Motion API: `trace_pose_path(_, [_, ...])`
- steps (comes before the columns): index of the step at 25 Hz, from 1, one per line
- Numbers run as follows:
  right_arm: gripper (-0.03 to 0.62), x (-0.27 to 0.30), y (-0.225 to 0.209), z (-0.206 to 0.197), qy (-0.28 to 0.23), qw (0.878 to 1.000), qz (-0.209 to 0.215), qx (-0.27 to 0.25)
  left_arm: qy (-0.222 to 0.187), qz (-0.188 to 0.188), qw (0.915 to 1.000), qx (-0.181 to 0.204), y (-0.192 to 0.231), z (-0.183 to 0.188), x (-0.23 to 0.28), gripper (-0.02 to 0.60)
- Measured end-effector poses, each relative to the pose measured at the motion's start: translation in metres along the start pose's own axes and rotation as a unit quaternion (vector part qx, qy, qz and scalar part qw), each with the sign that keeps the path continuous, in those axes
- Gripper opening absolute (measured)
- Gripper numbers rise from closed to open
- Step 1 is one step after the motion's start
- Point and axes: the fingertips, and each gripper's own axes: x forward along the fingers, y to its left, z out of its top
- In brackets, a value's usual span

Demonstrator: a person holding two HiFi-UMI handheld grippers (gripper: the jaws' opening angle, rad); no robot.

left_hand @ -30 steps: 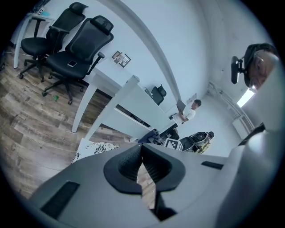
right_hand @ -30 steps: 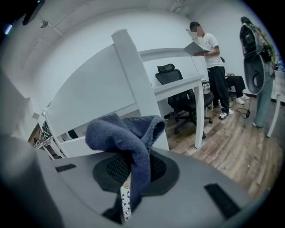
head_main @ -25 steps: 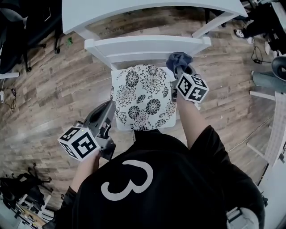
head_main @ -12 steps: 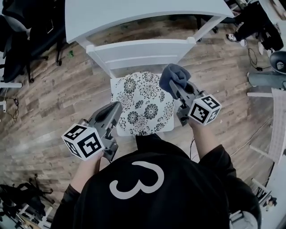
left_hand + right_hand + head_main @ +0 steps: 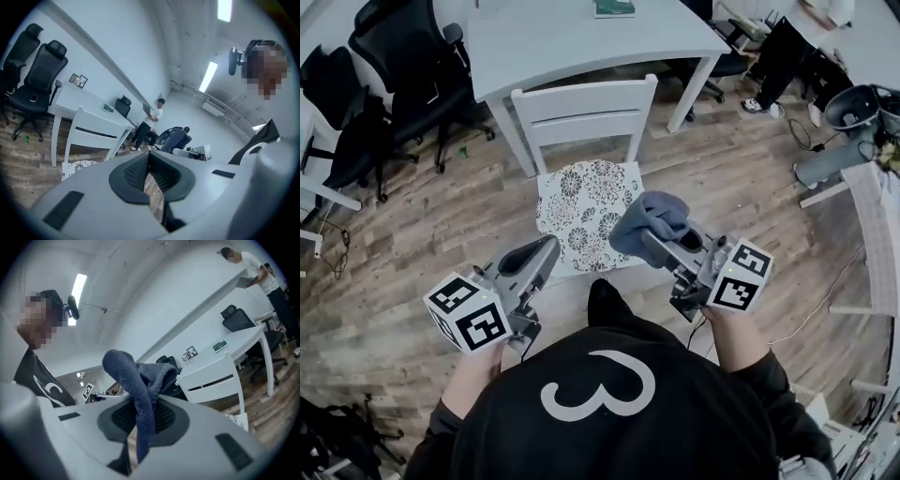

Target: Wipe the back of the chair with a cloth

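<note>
— Cloth of dark blue, bunched fabric: where is it found in the head view?

— It is seen clamped at the tip of the right gripper, in line with the near right corner of the flower-patterned seat cushion. It is held well apart from the slatted back of the white wooden chair. Whether the cushion is touched cannot be told.

— And the left gripper?

— It is held just beside the cushion's near left corner, pointed toward the chair, with nothing carried. The chair is placed close to a white table on a wood-plank floor.

— What is shown in the left gripper view?

— The black ribbed pads of the left gripper are pressed together at their tips, and nothing is caught between them. The chair is seen beyond, to the left, in front of the table.

— And in the right gripper view?

— The right gripper is closed on the cloth. A fold is pinched between the pads, and a loop is pushed up above them. The chair is seen off to the right, apart from the cloth, with the table behind it.
</note>
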Motion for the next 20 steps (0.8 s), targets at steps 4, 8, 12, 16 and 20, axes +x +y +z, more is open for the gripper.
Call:
trace_pose_path(4, [0.046,-0.036,0.081,-0.01,-0.01,1.0,0.017,-0.005,-0.018,-0.026,0.9988,0.037,-0.059,-0.015,-0.047,0.014])
trace_pose_path(8, [0.046,-0.064,0.135,-0.009,-0.023,1.0,0.021,-0.004,-0.03,-0.045,0.9969,0.057,-0.109,-0.022,-0.078,0.014])
trace_pose_path(12, [0.046,-0.08,0.175,-0.012,-0.026,0.999,0.029,-0.022,-0.037,-0.055,0.9937,0.09,-0.151,-0.024,-0.101,0.014])
trace_pose_path(16, [0.046,-0.092,0.202,-0.011,-0.022,0.998,0.049,-0.032,-0.049,-0.053,0.9907,0.115,-0.178,-0.024,-0.115,0.014])
trace_pose_path(20, [0.046,-0.111,0.214,-0.006,-0.024,0.997,0.052,-0.045,-0.055,-0.045,0.9902,0.12,-0.2,-0.029,-0.117,0.014])
